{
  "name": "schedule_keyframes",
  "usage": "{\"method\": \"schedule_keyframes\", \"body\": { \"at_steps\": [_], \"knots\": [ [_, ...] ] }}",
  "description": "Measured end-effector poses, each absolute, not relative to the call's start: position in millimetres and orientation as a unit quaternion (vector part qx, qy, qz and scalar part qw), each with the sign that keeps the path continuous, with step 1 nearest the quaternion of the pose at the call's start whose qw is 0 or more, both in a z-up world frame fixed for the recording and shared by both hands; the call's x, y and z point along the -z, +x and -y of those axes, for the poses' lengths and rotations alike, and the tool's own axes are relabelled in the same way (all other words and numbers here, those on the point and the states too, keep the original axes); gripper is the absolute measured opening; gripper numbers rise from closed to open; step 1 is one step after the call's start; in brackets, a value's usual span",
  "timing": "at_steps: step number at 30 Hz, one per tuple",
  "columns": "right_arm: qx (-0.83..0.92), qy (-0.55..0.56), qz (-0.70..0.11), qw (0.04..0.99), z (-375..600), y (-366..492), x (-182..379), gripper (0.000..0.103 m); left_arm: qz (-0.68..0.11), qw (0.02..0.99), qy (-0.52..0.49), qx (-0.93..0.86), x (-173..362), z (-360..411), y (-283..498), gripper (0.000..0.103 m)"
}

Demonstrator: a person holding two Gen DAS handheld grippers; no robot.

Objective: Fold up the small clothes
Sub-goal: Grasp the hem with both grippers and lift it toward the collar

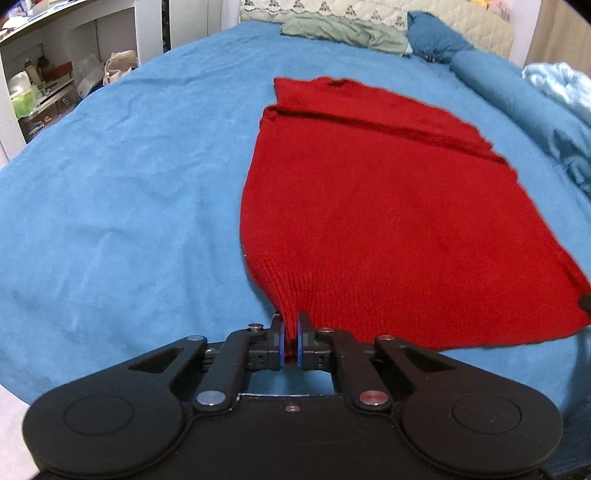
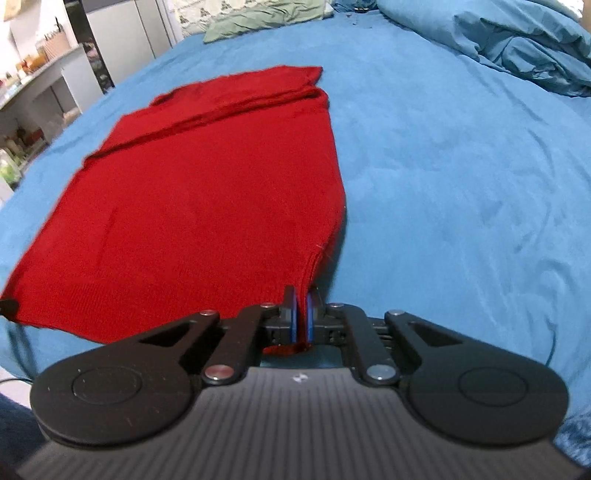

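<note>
I am looking across a bed [image 1: 110, 206] covered with a blue sheet, with white shelving [image 1: 44, 85] to the far left and a green pillow [image 1: 343, 31] at the far end. A rumpled blue duvet [image 2: 524, 44] lies bunched along the far right edge.

The red knitted sweater [image 1: 369, 206] lies spread flat on the sheet, running from my near edge toward the far end, with a fold line crossing its far part. Its ribbed hem is nearest to me.

My left hand-held gripper [image 1: 291, 336] is clamped on the near left corner of that hem; the fingers are pressed together with red knit pinched between the blue pads [image 1: 282, 341]. My right hand-held gripper [image 2: 303, 317] is clamped on the near right corner in the same way, with a bit of red fabric poking out below the pads [image 2: 294, 321]. Both corners are drawn up slightly off the sheet, and the hem stretches between the two grippers.
</note>
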State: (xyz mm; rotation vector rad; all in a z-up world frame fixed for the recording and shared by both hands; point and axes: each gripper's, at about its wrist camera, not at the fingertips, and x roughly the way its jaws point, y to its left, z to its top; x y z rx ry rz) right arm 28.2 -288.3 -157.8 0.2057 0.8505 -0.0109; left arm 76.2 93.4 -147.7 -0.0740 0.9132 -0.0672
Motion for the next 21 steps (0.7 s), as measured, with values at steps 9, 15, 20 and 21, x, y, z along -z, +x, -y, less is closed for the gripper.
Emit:
{"method": "schedule_keyframes", "body": {
  "at_steps": [9,15,20,21],
  "knots": [
    [-0.050,0.209,-0.351,0.912,325,51,85,0.020,-0.368,0.920,-0.124,0.056,66,-105,103,0.005],
    [-0.076,0.275,-0.307,0.908,351,143,37,0.020,-0.312,0.935,-0.151,0.080,22,-104,204,0.005],
    [-0.063,0.286,-0.287,0.912,361,258,16,0.020,-0.288,0.942,-0.164,0.059,15,-97,320,0.005],
    [-0.058,0.290,-0.286,0.912,362,279,17,0.020,-0.287,0.941,-0.168,0.057,18,-96,340,0.005]
  ]
}}
